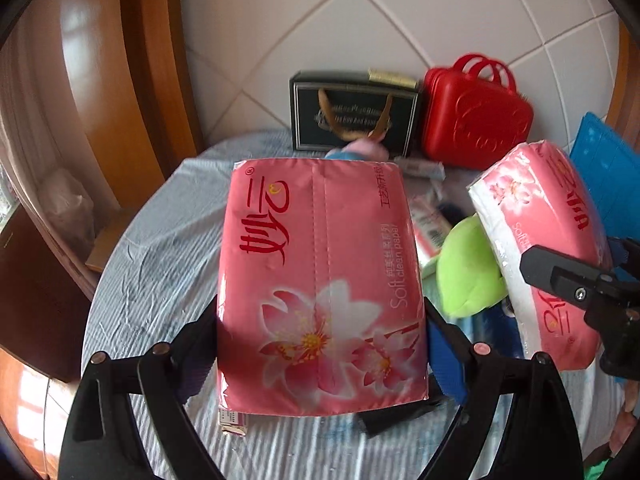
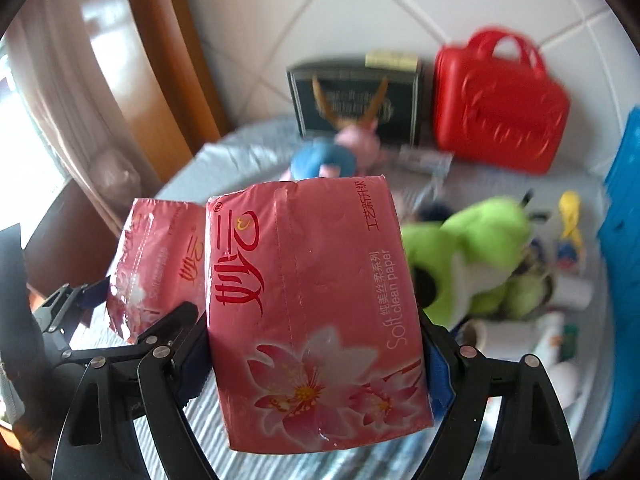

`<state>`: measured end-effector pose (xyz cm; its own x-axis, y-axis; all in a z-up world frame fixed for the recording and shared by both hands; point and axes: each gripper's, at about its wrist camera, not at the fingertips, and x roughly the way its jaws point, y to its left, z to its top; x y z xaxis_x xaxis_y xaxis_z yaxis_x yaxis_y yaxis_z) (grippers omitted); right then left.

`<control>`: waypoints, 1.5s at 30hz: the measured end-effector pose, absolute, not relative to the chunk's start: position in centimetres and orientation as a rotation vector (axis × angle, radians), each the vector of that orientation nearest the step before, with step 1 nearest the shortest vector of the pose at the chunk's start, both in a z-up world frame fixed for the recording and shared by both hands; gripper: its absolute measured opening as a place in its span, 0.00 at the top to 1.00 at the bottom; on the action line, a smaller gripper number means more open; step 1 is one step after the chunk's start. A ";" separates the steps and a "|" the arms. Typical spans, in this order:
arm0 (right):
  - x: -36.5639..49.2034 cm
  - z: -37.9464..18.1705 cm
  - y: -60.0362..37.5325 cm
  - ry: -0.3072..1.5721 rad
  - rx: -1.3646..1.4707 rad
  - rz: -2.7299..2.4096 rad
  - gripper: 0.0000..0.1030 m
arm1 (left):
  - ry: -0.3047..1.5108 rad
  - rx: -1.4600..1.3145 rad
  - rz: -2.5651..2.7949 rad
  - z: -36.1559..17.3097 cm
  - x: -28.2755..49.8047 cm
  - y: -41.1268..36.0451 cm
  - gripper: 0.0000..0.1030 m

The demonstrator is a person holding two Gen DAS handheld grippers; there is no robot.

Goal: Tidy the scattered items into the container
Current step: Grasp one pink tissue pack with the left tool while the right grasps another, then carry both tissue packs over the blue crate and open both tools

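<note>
My left gripper (image 1: 322, 328) pinches a pink tissue pack (image 1: 320, 280) by its long sides, both pads pressed into the wrapper, and the pack hangs clear above the striped bed cover (image 1: 160, 272). My right gripper (image 2: 316, 344) clamps a second pink tissue pack (image 2: 312, 304) the same way, also lifted off the cover. The two packs sit side by side in the air, close but apart.

At the far edge of the bed, against the white quilted headboard (image 1: 360, 20), stands a dark gift box (image 1: 352, 116) with a red plastic case (image 1: 476, 112) just beside it on the right. In front of the box lies a pink and blue plush toy (image 2: 336, 152). Under and beyond my right pack sprawls a green plush toy (image 2: 472, 256), with small white bottles (image 2: 568, 292) and a yellow item (image 2: 570, 212) near the right edge. A blue container wall (image 2: 620, 220) rises along that right edge.
</note>
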<state>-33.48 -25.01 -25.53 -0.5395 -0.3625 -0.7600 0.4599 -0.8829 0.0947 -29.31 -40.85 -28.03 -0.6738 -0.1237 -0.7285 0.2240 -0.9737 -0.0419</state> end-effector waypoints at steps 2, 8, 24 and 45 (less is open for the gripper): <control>-32.8 -23.5 -23.9 0.172 1.084 -2.425 0.17 | 0.191 1.109 -2.716 -26.3 -28.7 -39.4 0.12; -30.6 -19.3 -19.6 0.182 0.970 -2.487 0.17 | 0.185 1.036 -2.748 -22.7 -27.6 -36.2 0.12; -27.0 -13.0 -6.9 0.238 0.946 -2.855 0.17 | 0.078 1.029 -3.045 -16.6 -28.7 -22.4 0.12; -29.6 -6.1 35.7 0.234 0.942 -3.089 0.17 | -0.027 1.190 -3.211 -10.1 -34.6 20.3 0.12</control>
<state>-29.64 35.72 -6.08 -0.8265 0.1342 -0.5468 -0.0502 -0.9849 -0.1658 -34.64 20.30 -10.12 -0.7235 0.2563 -0.6409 -0.2671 -0.9601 -0.0825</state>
